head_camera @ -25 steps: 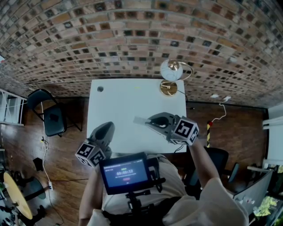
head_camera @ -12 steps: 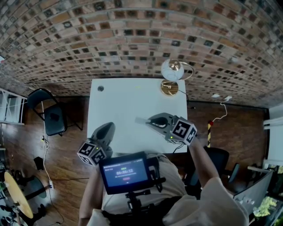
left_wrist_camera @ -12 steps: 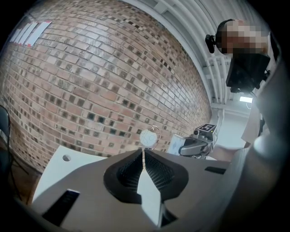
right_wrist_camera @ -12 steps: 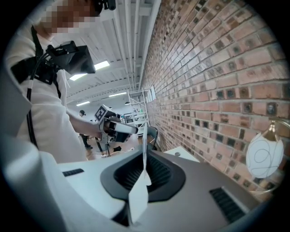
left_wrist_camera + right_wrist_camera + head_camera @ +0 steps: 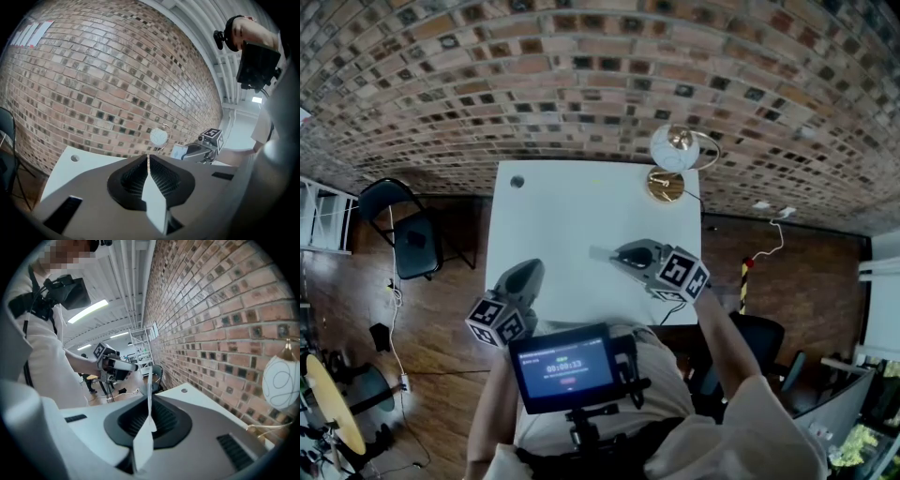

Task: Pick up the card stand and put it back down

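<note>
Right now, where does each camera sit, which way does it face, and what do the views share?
Head view: on the person's head, looking steeply down on the white table; shows both forearms, the left gripper, and the right gripper clamping the card stand.
Left gripper view: on the left gripper, facing across the table to the brick wall; its jaws show, shut and empty.
Right gripper view: on the right gripper, facing along the wall toward the left gripper; its jaws pinch the card stand.
Shared: all three show the globe lamp.

Left gripper [image 5: 148, 158] closed, empty; right gripper [image 5: 150, 403] clamping card stand [image 5: 148, 376].
</note>
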`<state>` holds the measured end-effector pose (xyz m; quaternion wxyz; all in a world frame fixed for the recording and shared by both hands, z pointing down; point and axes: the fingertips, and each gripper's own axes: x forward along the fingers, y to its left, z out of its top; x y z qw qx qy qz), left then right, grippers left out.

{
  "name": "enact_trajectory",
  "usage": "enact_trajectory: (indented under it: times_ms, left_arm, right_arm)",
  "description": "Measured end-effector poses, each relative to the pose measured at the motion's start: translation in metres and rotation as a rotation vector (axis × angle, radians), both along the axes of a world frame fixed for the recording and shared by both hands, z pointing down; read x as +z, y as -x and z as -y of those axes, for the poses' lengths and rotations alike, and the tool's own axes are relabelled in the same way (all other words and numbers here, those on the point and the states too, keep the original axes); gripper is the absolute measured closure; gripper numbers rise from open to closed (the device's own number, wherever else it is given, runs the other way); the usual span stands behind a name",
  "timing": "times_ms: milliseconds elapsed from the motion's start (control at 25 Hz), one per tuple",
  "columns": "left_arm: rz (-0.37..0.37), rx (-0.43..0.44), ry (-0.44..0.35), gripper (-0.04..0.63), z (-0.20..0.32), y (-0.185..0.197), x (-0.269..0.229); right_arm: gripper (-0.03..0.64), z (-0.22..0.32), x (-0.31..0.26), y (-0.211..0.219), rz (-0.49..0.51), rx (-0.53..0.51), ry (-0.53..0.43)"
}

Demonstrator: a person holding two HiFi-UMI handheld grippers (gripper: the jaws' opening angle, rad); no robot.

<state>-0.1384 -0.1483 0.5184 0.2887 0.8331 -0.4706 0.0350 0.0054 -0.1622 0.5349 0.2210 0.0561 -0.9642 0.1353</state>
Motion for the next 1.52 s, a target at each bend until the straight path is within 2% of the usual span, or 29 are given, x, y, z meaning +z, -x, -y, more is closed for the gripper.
enact_trajectory:
  times_ms: [360, 640, 960, 1520]
  left_arm:
    - [0.026, -0.008, 0.054, 0.578, -0.011, 0.013, 0.032]
    - [0.055, -0.019, 0.084, 0.578, -0.016, 0.020, 0.042]
    - [0.109, -0.005, 0.139, 0.578, -0.021, 0.026, 0.063]
    - [0.151, 0.023, 0.231, 0.578, -0.040, 0.026, 0.091]
  right_arm:
    - [0.592, 0.006, 0.057, 0.006, -0.062, 0.008, 0.025]
    - [0.592, 0.007, 0.093, 0.009, -0.065, 0.024, 0.056]
    - [0.592, 0.003, 0.131, 0.017, -0.070, 0.017, 0.096]
    - [0.591, -0.007, 0.206, 0.023, -0.133, 0.020, 0.163]
